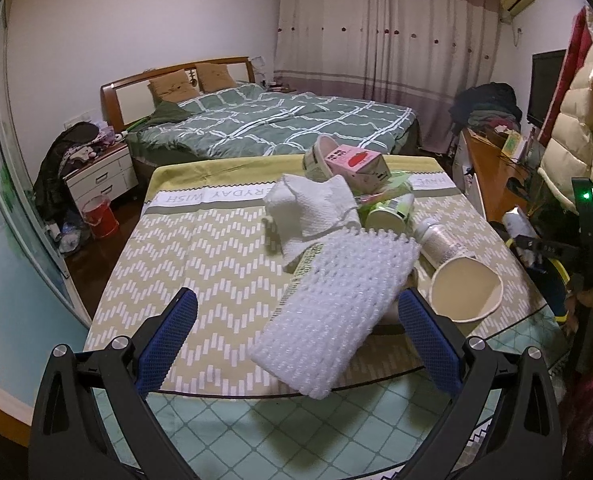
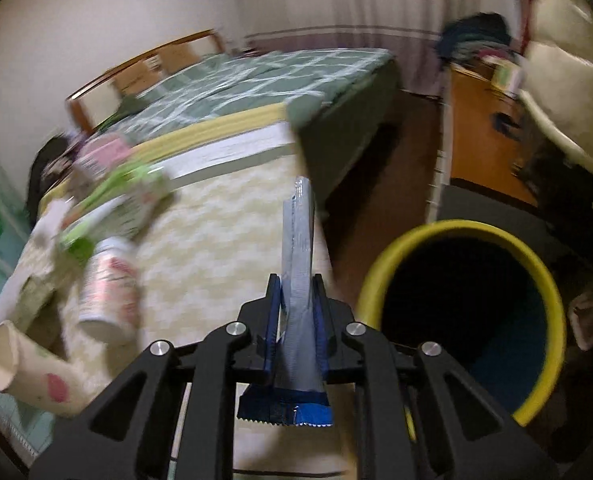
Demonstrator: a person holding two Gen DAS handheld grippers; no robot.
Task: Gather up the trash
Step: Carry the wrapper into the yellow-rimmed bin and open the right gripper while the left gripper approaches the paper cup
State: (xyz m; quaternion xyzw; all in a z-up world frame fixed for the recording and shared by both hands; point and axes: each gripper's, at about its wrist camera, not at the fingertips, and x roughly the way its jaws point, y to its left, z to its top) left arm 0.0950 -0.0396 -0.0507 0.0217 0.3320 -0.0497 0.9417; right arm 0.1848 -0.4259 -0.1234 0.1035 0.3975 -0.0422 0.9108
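Note:
In the left wrist view, trash lies heaped on a table with a patterned cloth (image 1: 200, 248): a sheet of bubble wrap (image 1: 332, 308), a white paper towel (image 1: 312, 212), a pink carton (image 1: 356, 164), a paper cup (image 1: 466, 292), a white bottle (image 1: 440, 242) and a green-white cup (image 1: 388, 212). My left gripper (image 1: 296, 324) is open, its blue fingers on either side of the bubble wrap. In the right wrist view, my right gripper (image 2: 296, 300) is shut on a silver and blue wrapper (image 2: 298, 264), left of a yellow-rimmed bin (image 2: 468, 312).
A bed (image 1: 280, 124) with a green quilt stands behind the table. A wooden desk (image 1: 492, 176) runs along the right wall. A nightstand (image 1: 100, 176) and a red bucket (image 1: 100, 216) stand at the left. The right view is blurred.

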